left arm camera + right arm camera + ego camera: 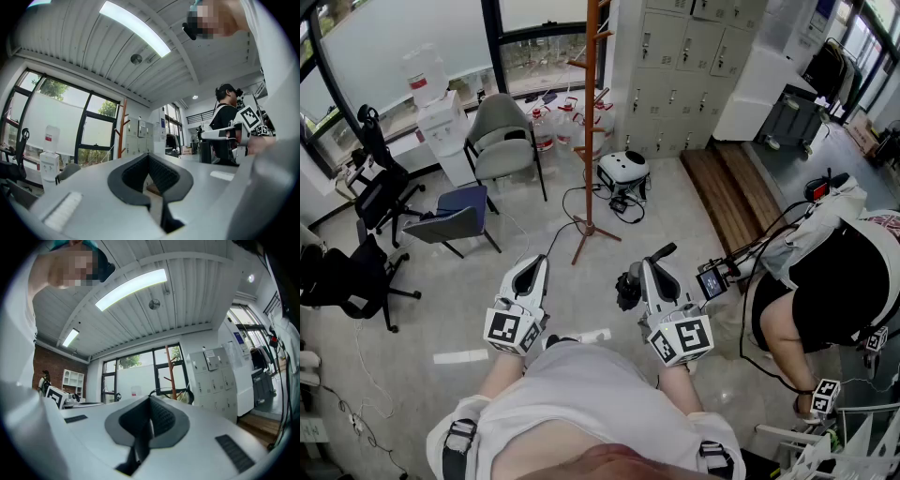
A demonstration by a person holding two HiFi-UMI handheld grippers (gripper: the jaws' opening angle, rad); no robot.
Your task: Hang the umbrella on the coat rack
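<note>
My right gripper (648, 268) (150, 401) is shut on the black folded umbrella (627, 289), whose bundle hangs at the left of its tip while a black end pokes out up and to the right. In the right gripper view a thin black loop (186, 390) arcs just past the closed jaws. My left gripper (535, 263) (149, 157) is shut, with nothing between its jaws. The orange-brown wooden coat rack (591, 122) (123, 127) (172, 376) stands on the floor ahead, its pegs at the top of the head view and its foot a little beyond both grippers.
Grey chairs (502, 141) and black office chairs (356, 272) stand at the left, with a water dispenser (441, 112) behind them. Water bottles and a white helmet-like device (623, 171) with cables lie by the rack's foot. Grey lockers (684, 66) line the back. Another person (834, 281) crouches at the right.
</note>
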